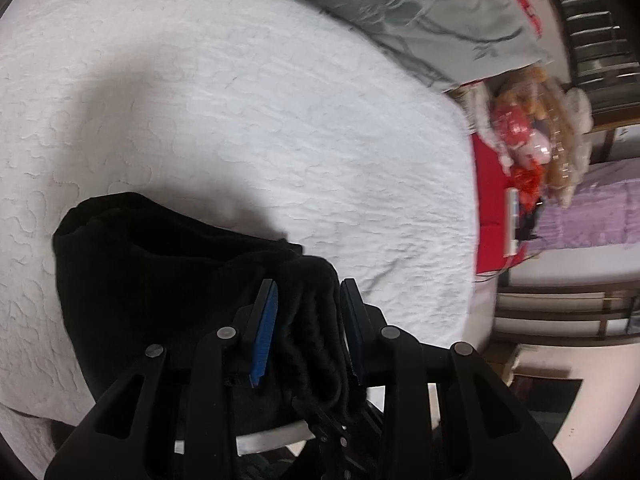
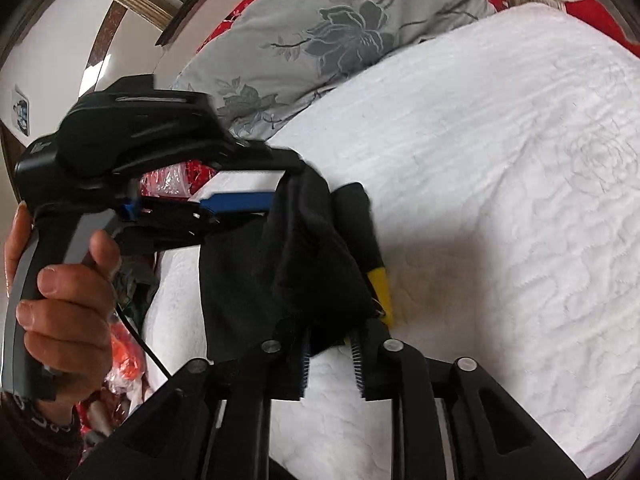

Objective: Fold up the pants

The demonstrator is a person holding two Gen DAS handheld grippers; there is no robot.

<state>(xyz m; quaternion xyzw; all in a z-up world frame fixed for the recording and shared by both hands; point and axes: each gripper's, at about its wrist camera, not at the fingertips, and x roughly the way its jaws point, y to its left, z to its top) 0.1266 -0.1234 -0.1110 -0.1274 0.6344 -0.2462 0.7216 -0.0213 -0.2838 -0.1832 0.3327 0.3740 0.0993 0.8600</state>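
Note:
Black pants (image 1: pixel 160 272) hang over the near edge of a white quilted bed (image 1: pixel 248 112). My left gripper (image 1: pixel 308 284) is shut on a thick bunch of the black fabric between its blue pads. In the right wrist view the pants (image 2: pixel 296 264) are lifted above the bed (image 2: pixel 500 184), with a yellow tag (image 2: pixel 380 284) showing. My right gripper (image 2: pixel 330 340) is shut on the lower edge of the fabric. The left gripper (image 2: pixel 276 196), held in a hand, clamps the upper edge of the same bunch.
A grey floral pillow (image 1: pixel 420 12) lies at the bed's far side, also in the right wrist view (image 2: pixel 320 40). A wrapped bundle of toys (image 1: pixel 536 128) sits on red cloth (image 1: pixel 490 200) to the right. Purple bedding (image 1: pixel 592 212) and wooden furniture stand beyond.

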